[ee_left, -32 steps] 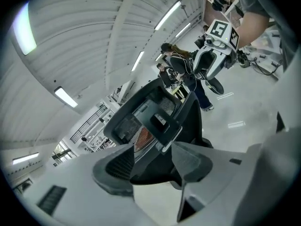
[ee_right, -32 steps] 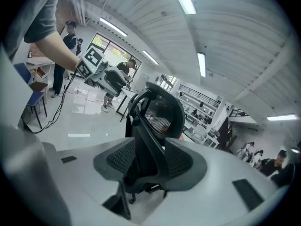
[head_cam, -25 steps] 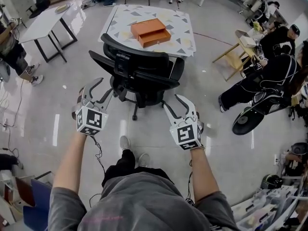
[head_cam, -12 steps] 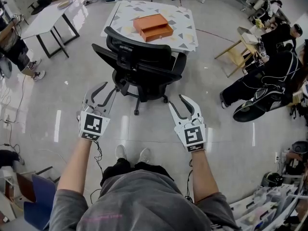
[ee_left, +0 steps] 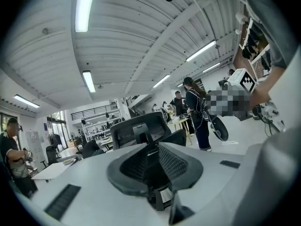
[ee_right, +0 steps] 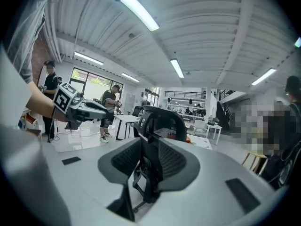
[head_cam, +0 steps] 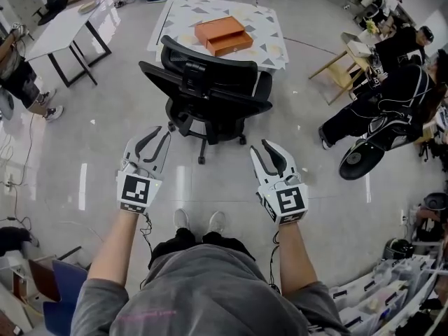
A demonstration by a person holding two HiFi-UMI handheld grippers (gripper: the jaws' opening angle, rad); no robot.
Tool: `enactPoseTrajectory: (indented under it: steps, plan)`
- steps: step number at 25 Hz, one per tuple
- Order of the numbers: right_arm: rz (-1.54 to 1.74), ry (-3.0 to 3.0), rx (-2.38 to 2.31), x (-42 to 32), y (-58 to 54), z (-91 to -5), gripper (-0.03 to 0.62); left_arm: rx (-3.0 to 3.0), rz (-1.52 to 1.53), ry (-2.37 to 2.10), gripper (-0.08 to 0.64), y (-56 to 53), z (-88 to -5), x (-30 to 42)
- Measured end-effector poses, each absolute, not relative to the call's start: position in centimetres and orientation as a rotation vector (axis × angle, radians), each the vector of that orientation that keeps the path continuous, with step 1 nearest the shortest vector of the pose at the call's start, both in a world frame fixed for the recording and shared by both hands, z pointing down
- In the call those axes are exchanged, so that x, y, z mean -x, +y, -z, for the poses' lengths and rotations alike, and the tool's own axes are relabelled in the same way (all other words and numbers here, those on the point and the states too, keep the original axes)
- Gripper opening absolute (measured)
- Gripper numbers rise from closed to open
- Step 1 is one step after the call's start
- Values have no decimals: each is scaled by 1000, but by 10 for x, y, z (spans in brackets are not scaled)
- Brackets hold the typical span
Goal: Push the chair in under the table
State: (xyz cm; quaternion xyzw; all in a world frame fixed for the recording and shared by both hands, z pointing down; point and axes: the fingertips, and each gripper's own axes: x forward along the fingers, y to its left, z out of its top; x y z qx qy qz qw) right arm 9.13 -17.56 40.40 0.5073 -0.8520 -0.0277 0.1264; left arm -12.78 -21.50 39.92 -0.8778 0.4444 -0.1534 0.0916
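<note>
The black office chair [head_cam: 206,93] stands on the glossy pale floor with its backrest turned toward the person. In the head view its upper edge overlaps the near edge of the table [head_cam: 269,44], a square top with a triangle pattern. We cannot tell whether any of the seat lies under the top. An orange drawer box [head_cam: 224,36] lies on the table beyond the chair. The left gripper [head_cam: 154,137] is held short of the chair's left side, clear of it. Its jaws stand narrowly apart, have just been closing, and hold nothing; the left gripper view shows only the distant chair through the gap. The right gripper [head_cam: 262,148] is held likewise short of the chair's right side, untouching. Its jaws stand somewhat wider apart, have also just been closing, and are empty, with the chair back seen beyond them. The person's light shoes [head_cam: 199,221] are planted between and behind the two grippers. A white table [head_cam: 66,30] stands well apart at upper left. A wooden stool [head_cam: 343,72] and seated people in dark clothing [head_cam: 388,114] occupy the right side.
</note>
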Motion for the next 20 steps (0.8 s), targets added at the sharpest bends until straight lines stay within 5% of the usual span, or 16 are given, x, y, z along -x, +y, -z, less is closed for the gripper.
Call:
enactPoseTrajectory:
  steps: [20]
  plan:
    - [3,-2546,-1574,-47,-162,-389,43,2710,344,1283,17,-206,-395,159]
